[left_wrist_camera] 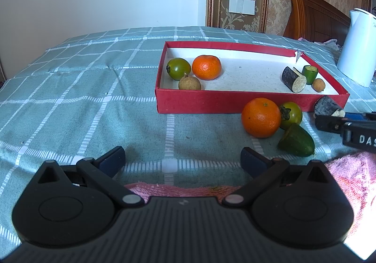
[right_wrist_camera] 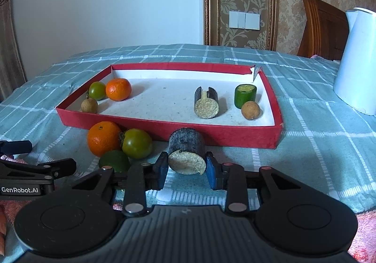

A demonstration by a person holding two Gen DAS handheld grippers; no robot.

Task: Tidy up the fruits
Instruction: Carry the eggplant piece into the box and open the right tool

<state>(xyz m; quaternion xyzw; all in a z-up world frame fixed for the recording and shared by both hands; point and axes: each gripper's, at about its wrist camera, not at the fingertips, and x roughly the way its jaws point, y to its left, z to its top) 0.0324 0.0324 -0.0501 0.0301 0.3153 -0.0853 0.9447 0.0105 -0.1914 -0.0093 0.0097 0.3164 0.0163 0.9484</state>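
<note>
Right claw [right_wrist_camera: 187, 170] grips a dark cane stub [right_wrist_camera: 186, 153], lower centre of the right view, just before the red box [right_wrist_camera: 164, 129]. We judge pickup done; next, lift over the wall beside the other stub [right_wrist_camera: 206, 103]. Bark rough, cut face fibrous, pale. Left claw [left_wrist_camera: 183, 159] gapes, empty.

A shallow cardboard box [right_wrist_camera: 225, 139] at centre frame is showing red walls and a speckled white floor. The teal bedspread [right_wrist_camera: 317, 126] is carrying a white grid, and a round orange mandarin [right_wrist_camera: 103, 138] is glowing at lower left.
</note>
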